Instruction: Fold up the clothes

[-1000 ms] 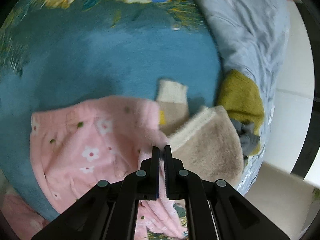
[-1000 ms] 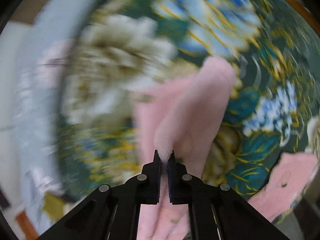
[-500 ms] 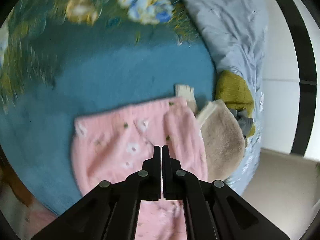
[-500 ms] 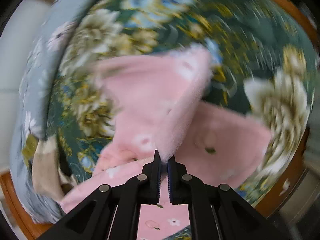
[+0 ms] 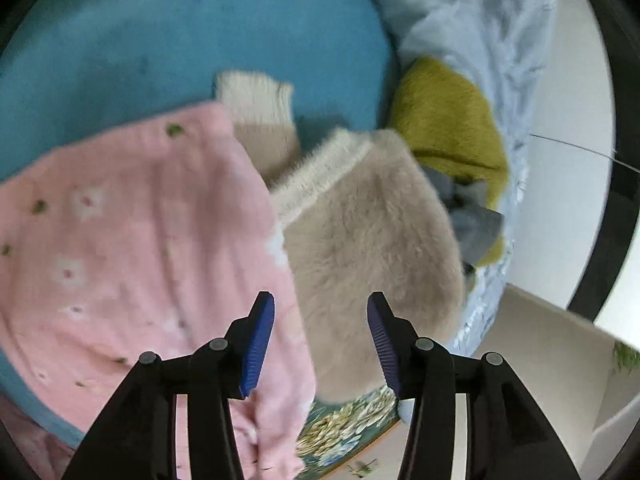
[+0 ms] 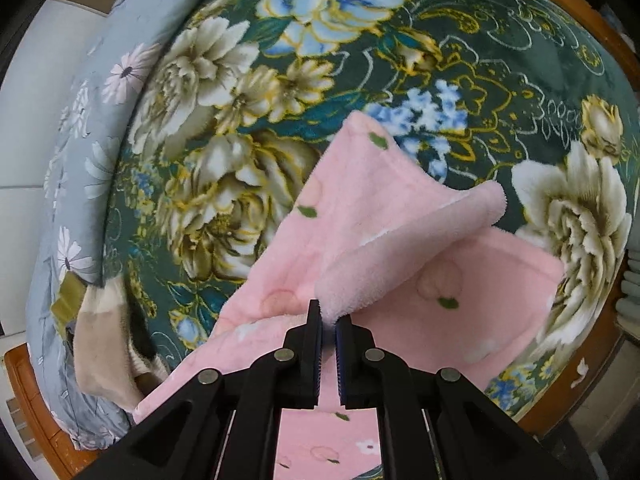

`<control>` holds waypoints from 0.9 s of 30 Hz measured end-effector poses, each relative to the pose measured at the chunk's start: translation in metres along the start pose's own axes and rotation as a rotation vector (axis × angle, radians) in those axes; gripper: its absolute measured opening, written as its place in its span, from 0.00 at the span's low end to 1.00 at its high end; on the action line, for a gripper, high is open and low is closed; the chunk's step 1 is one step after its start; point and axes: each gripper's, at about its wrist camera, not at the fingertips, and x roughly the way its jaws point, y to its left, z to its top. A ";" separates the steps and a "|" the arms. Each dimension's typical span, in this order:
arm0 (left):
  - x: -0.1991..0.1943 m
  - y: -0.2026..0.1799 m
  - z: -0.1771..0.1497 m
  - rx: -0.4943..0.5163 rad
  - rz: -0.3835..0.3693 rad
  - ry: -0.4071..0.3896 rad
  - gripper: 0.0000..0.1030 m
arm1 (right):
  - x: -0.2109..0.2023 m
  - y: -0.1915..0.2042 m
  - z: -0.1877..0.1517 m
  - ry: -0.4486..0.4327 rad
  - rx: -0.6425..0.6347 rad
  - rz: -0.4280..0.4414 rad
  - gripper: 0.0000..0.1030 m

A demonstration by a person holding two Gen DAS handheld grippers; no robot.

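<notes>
In the left wrist view, we see the left gripper with its jaws opening, the blue-lined fingers standing well apart and nothing pressed between them; beneath the gap lie the edge of the pink floral garment at nine o'clock and a beige fleece garment at twelve to one o'clock. The pink garment lies spread over a plain blue blanket, which fills the field from ten to twelve o'clock. A cream ribbed cuff shows at twelve o'clock, just beyond the pink edge, and a mustard knit item sits at two o'clock, touching a pale grey-blue quilt that runs along the right margin. This view is blurred, so we cannot tell finer detail of the pink print. In the right wrist view, we find the right gripper closed tightly on a fold of the pink floral garment, the pinched fleece rising from between the pads toward one o'clock as a rolled flap, while the remaining cloth lies flat from nine to three o'clock. The garment lies on a dark green flowered blanket. The quilt, here showing a daisy print, curves along nine to eleven o'clock, and the beige fleece garment appears at eight o'clock beside it. A wooden frame edges the bed at four o'clock.
</notes>
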 end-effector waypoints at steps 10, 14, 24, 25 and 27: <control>0.079 -0.006 0.016 -0.040 0.355 0.037 0.36 | 0.012 -0.013 0.005 0.028 0.058 -0.053 0.08; 0.087 -0.019 0.009 0.057 0.512 0.035 0.06 | 0.012 -0.006 0.007 0.031 0.049 -0.053 0.08; -0.053 -0.034 -0.027 0.260 0.124 -0.004 0.02 | -0.049 0.026 0.010 -0.053 -0.005 0.240 0.06; -0.075 -0.025 -0.034 0.287 0.086 -0.012 0.02 | -0.062 0.024 0.006 -0.079 -0.022 0.268 0.06; -0.123 0.015 -0.049 0.318 0.034 -0.037 0.02 | -0.090 0.018 -0.002 -0.131 -0.058 0.317 0.06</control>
